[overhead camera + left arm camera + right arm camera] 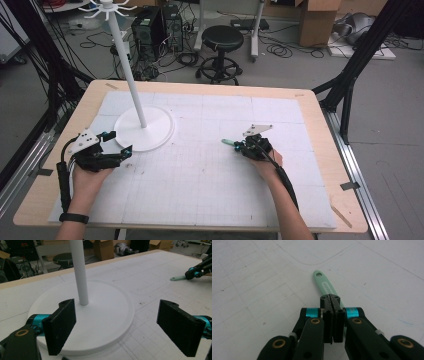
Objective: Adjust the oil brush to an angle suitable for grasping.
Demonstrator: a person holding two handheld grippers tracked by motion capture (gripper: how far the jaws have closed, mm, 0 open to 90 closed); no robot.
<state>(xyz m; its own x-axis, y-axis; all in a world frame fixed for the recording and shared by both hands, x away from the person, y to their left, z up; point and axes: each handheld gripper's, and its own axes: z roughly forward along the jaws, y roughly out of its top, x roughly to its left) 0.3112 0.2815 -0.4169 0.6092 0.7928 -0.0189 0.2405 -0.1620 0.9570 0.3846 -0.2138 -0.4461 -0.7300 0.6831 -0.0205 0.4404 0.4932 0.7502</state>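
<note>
A mint-green flat handle with a hole at its far end lies on the white gridded mat. My right gripper is shut, pads pressed together with nothing between them, directly over the handle's near part, which runs on under the jaws. Whether the jaws touch it I cannot tell. In the high view the handle sticks out leftward from the right gripper. My left gripper stands open beside the round base of a white pole stand, its pads wide apart and empty.
The stand's pole rises tall at the mat's back left, with hooks on top. The mat covers a wooden table. Behind the table are a black stool, computer towers, cables and cardboard boxes on the floor.
</note>
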